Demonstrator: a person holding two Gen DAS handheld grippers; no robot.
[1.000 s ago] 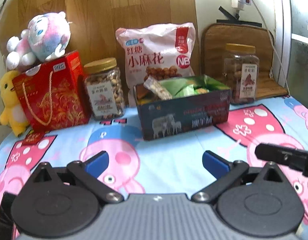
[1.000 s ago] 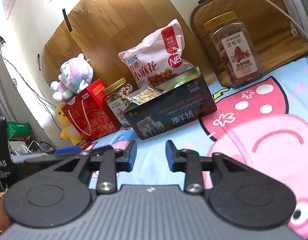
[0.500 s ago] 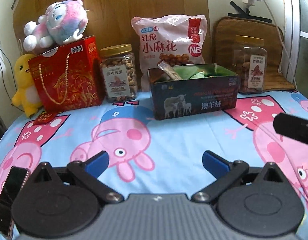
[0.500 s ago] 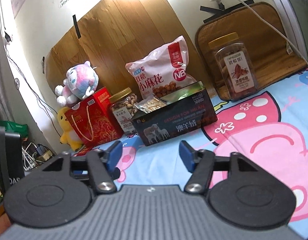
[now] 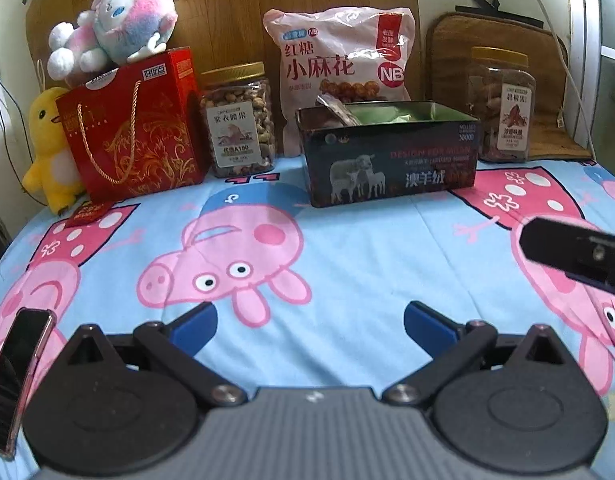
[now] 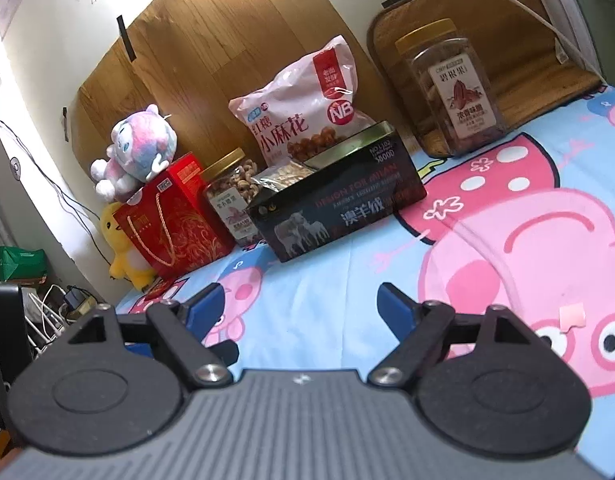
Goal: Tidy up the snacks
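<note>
A dark open box [image 5: 387, 160] with a sheep picture stands at the back of the cartoon sheet, with a clear snack packet [image 5: 335, 110] and green wrappers inside; it also shows in the right wrist view [image 6: 339, 208]. Behind it leans a pink snack bag [image 5: 341, 60] [image 6: 303, 116]. A nut jar [image 5: 239, 120] [image 6: 231, 196] stands to its left and a second jar [image 5: 501, 106] [image 6: 451, 88] to its right. My left gripper [image 5: 309, 322] is open and empty, well short of the box. My right gripper [image 6: 301, 304] is open and empty.
A red gift box [image 5: 135, 128] with a plush toy [image 5: 115, 26] on top and a yellow duck toy [image 5: 47, 148] stand at the back left. A phone [image 5: 17, 376] lies at the near left. The right gripper's body [image 5: 575, 252] shows at the right. Cables [image 6: 51, 316] lie beyond the left edge.
Both grippers have pulled back from the box, which looks farther away. My right gripper's jaws have widened from nearly shut to open. The left jaws stay open.
</note>
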